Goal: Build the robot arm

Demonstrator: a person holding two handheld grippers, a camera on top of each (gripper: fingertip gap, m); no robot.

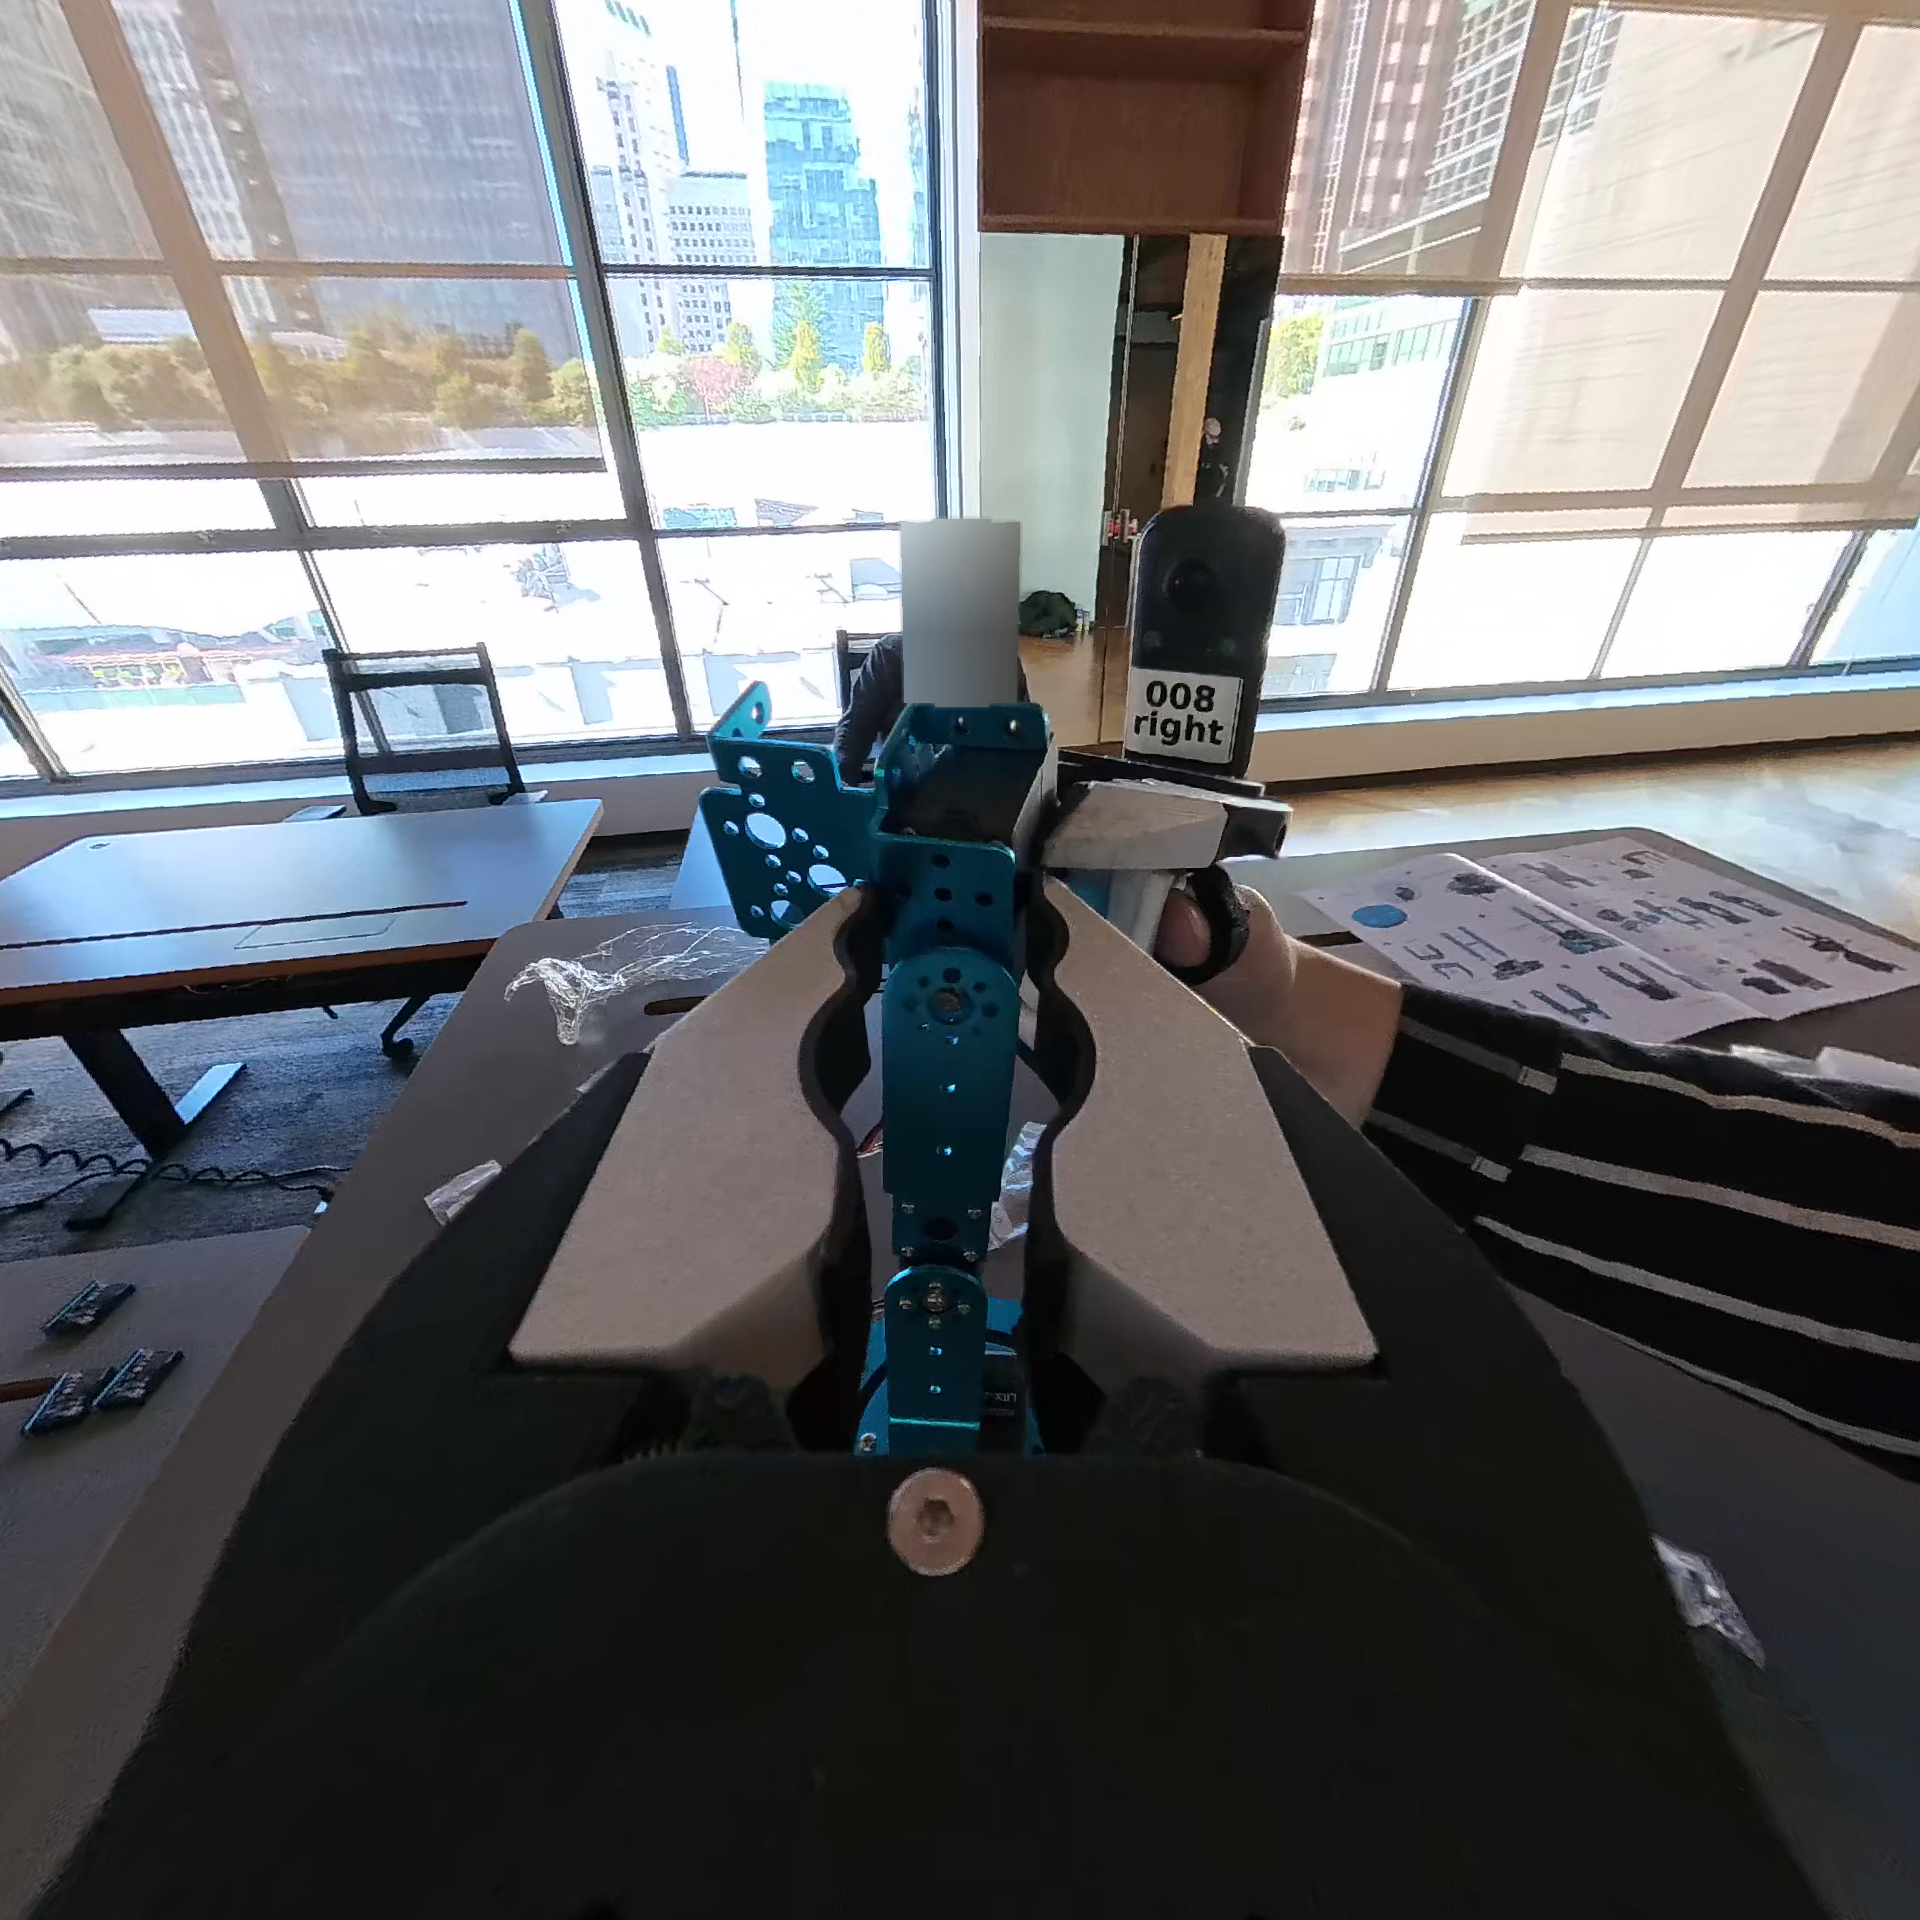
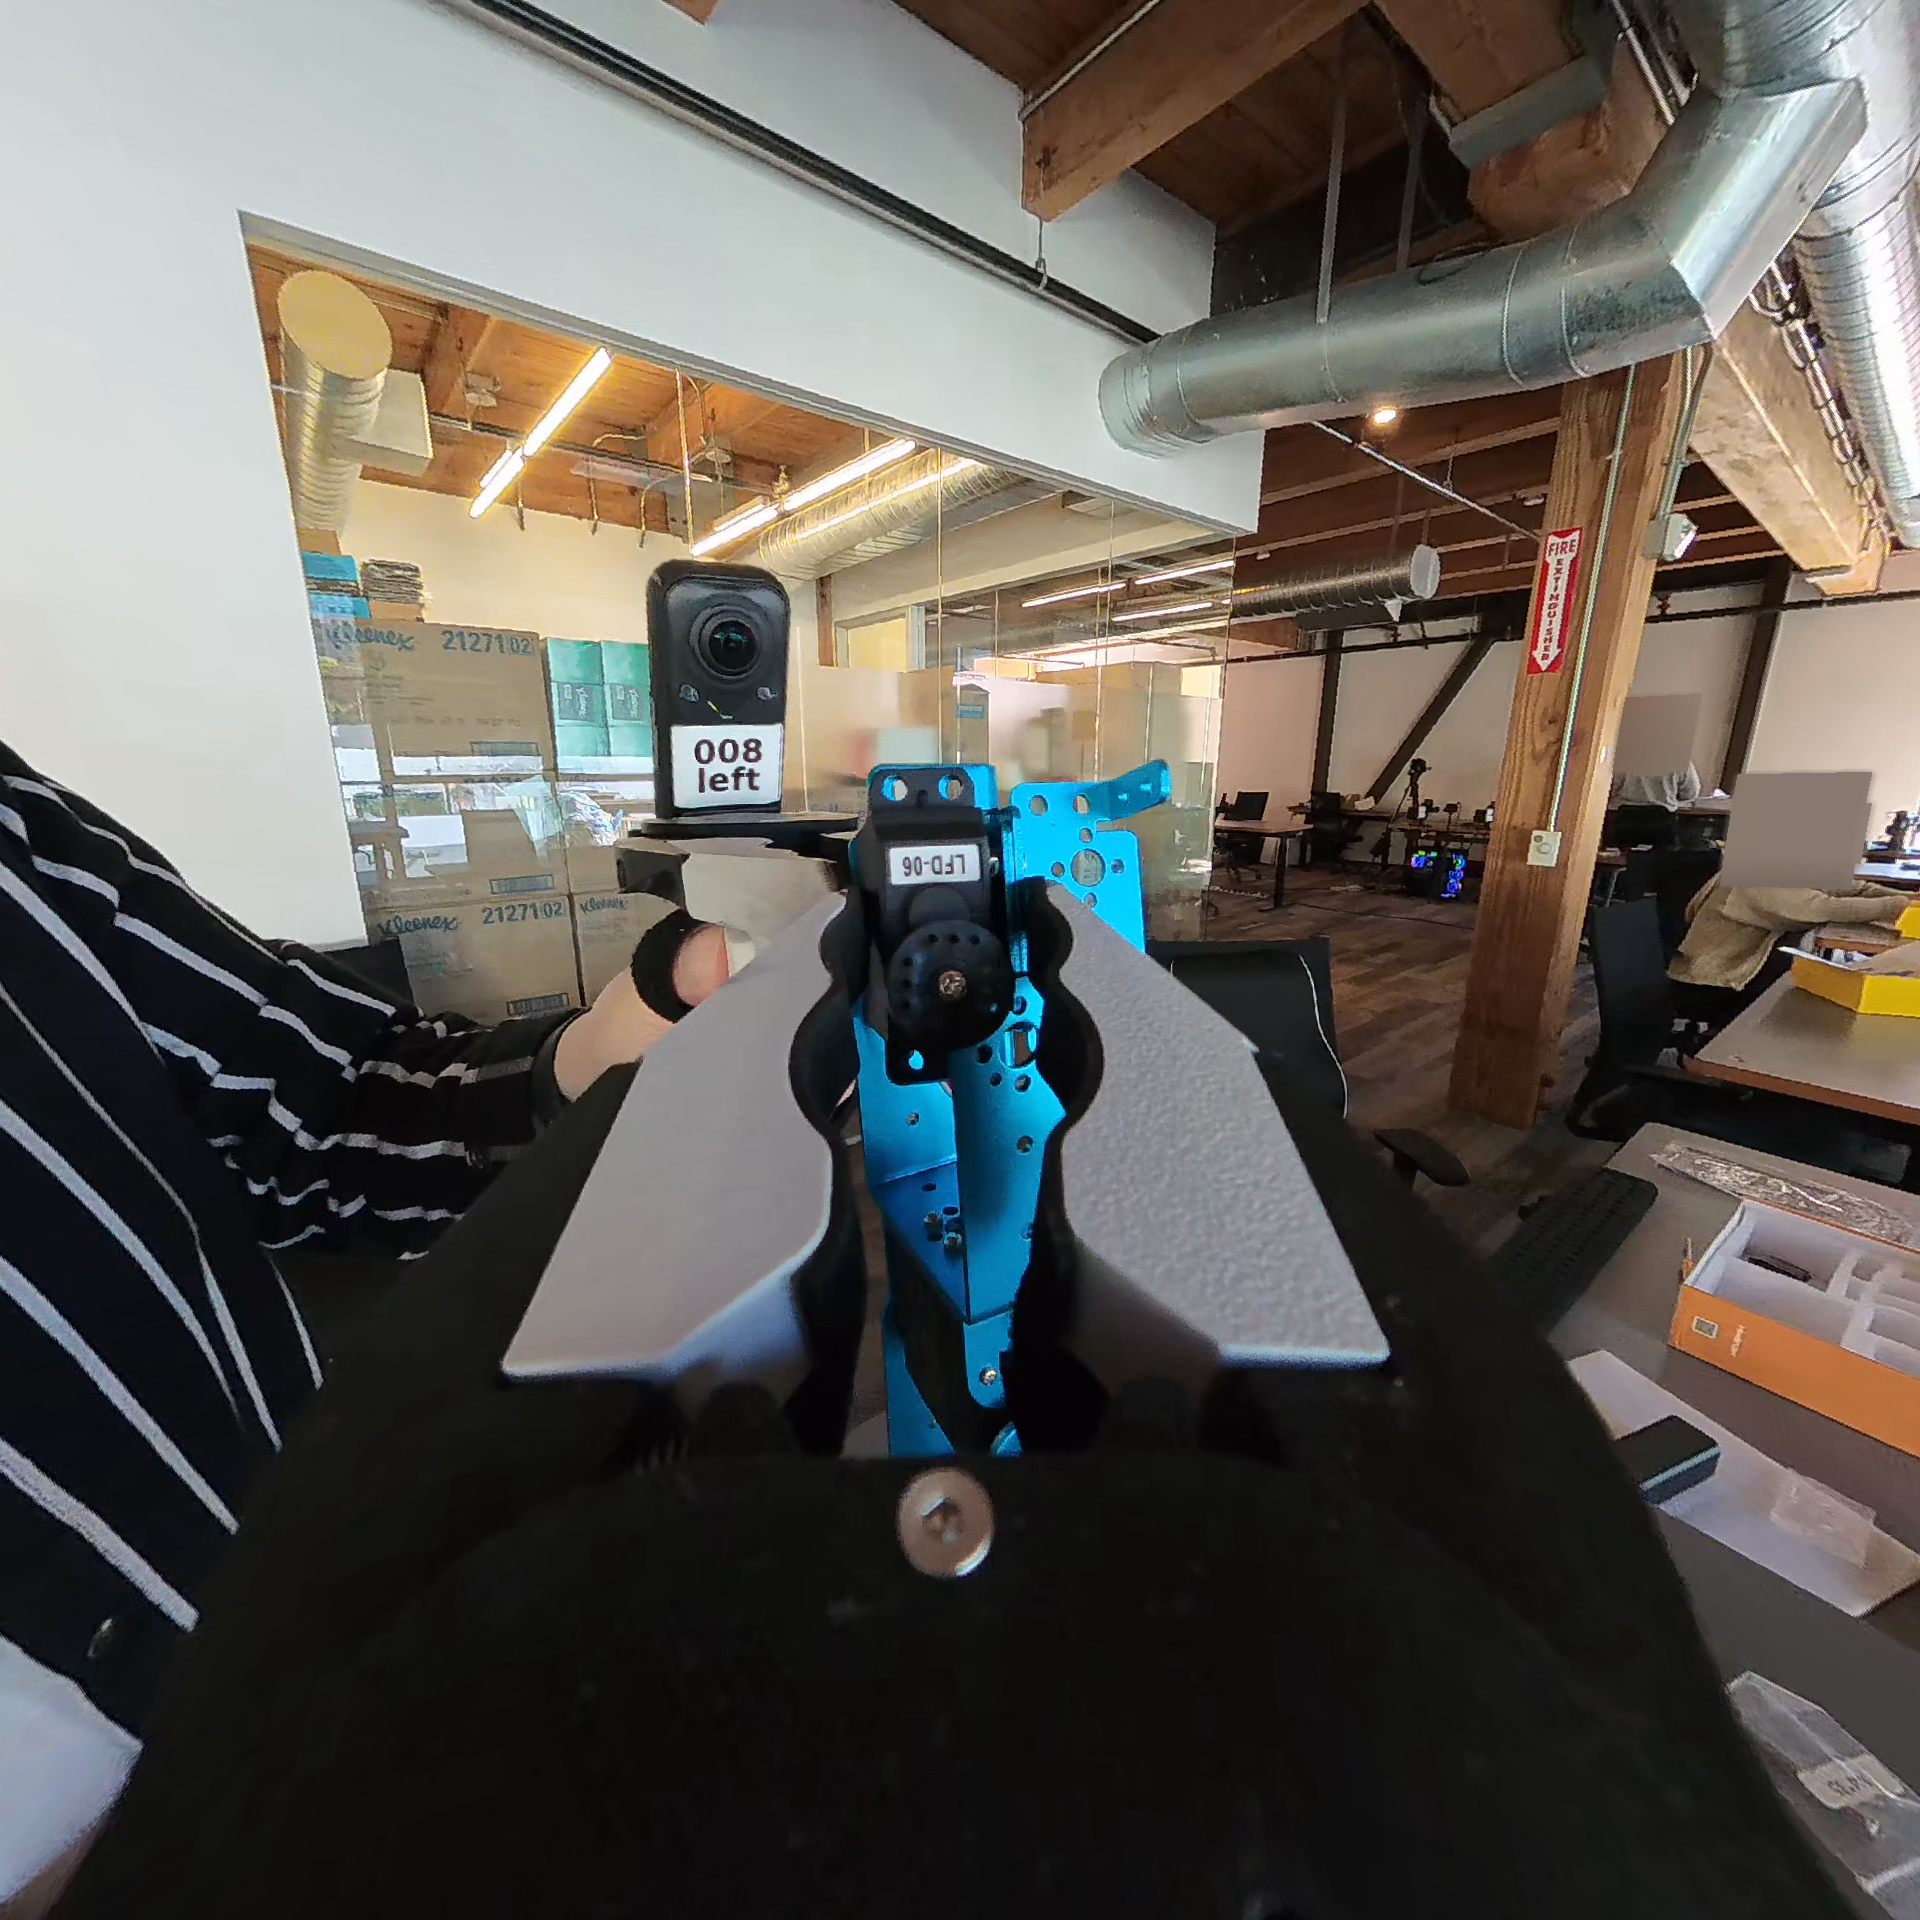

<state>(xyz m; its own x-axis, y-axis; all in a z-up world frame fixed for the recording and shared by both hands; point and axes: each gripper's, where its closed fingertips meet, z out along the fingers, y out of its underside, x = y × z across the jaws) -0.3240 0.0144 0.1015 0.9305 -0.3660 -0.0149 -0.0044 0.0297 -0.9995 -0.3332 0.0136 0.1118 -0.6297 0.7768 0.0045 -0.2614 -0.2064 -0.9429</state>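
Observation:
A blue metal bracket assembly (image 1: 945, 1049) with a black servo (image 2: 930, 883) at its upper end is held above the dark table (image 1: 520, 1039). My left gripper (image 1: 951, 914) is shut on its narrow blue link, one finger on each side. My right gripper (image 2: 940, 920) faces it from the opposite side and is shut on the servo and blue bracket (image 2: 1081, 862). The right gripper also shows in the left wrist view (image 1: 1132, 831), with a hand in a striped sleeve (image 1: 1278, 997). The left gripper shows in the right wrist view (image 2: 727, 862).
A printed sheet (image 1: 1600, 935) lies on the table's right, a crumpled clear bag (image 1: 623, 966) on its left, and small blue circuit boards (image 1: 94, 1371) lower left. An orange compartment box (image 2: 1808, 1320) stands on the table's right. A wooden post (image 2: 1558, 727) and office chairs (image 2: 1268, 997) stand beyond. Only a small space, under 4 cm, lies between the two pairs of fingers.

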